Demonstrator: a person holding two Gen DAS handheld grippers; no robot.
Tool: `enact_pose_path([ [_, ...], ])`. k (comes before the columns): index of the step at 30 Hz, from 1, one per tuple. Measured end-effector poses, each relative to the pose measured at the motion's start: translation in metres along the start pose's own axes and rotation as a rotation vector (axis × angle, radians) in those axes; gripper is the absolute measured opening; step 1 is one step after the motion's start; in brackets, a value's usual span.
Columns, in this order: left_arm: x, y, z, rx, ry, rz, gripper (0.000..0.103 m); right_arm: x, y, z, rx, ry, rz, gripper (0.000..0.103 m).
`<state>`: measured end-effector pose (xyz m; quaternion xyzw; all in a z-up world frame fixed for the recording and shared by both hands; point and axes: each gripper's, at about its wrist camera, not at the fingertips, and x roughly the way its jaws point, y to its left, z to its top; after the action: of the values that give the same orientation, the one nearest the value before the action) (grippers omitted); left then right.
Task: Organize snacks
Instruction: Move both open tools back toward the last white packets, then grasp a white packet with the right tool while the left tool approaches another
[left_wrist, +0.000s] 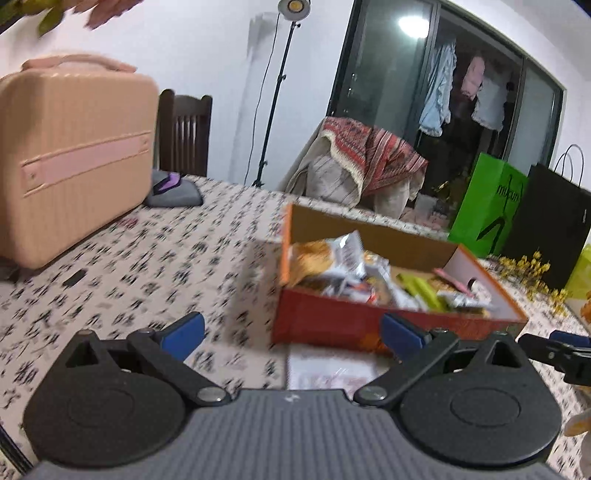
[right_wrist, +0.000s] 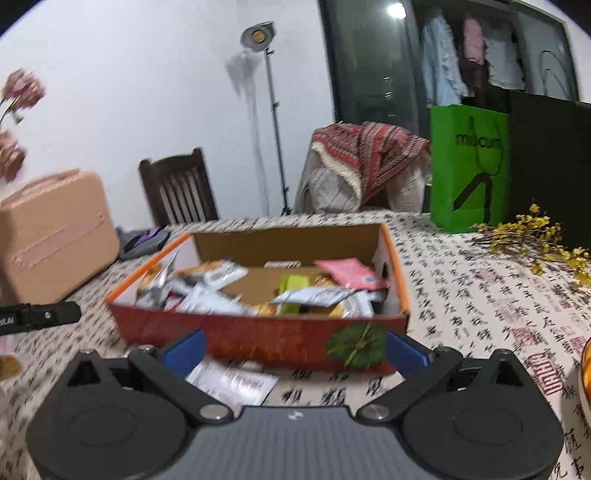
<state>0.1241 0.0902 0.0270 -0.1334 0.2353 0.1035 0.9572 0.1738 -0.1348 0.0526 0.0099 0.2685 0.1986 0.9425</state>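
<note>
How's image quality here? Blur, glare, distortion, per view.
Left wrist: heavy motion blur on the tablecloth and snack box, ceiling light reflected in the dark window, fisheye bends the window frame. Right wrist: milder blur, snack packets smeared, floor lamp bright but not blown out; both grippers' own bodies sharp.

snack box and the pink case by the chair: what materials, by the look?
Snack box: looks like cardboard, glossy red print outside, raw brown board on the inner walls. Pink case: probably hard moulded plastic, given the ribbed shell with rounded corners; its paler strap looks like faux leather, but blur leaves that open.
</note>
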Motion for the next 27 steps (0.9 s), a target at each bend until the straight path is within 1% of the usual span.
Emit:
enact_pose_path([
  [4, -0.007, 0.01, -0.008, 0.013, 0.013, 0.011, 0.103, 0.001, 0.009, -0.014, -0.018, 0.049, 0.023, 0.103],
  [9, -0.013, 0.017, -0.012, 0.012, 0.004, 0.011, 0.103, 0.009, 0.023, -0.024, -0.057, 0.107, -0.005, 0.103],
  [12, -0.014, 0.019, -0.014, 0.009, 0.004, 0.008, 0.103, 0.018, 0.033, -0.028, -0.071, 0.143, 0.007, 0.103],
  [16, -0.014, 0.025, -0.017, -0.001, 0.01, 0.006, 0.103, 0.036, 0.047, -0.029, -0.089, 0.185, 0.001, 0.103],
  [23, -0.011, 0.034, -0.019, -0.024, 0.021, 0.009, 0.103, 0.077, 0.061, -0.015, -0.051, 0.244, -0.027, 0.103],
  [27, -0.011, 0.038, -0.02, -0.04, 0.022, 0.019, 0.103, 0.1, 0.071, -0.019, -0.063, 0.287, -0.049, 0.103],
])
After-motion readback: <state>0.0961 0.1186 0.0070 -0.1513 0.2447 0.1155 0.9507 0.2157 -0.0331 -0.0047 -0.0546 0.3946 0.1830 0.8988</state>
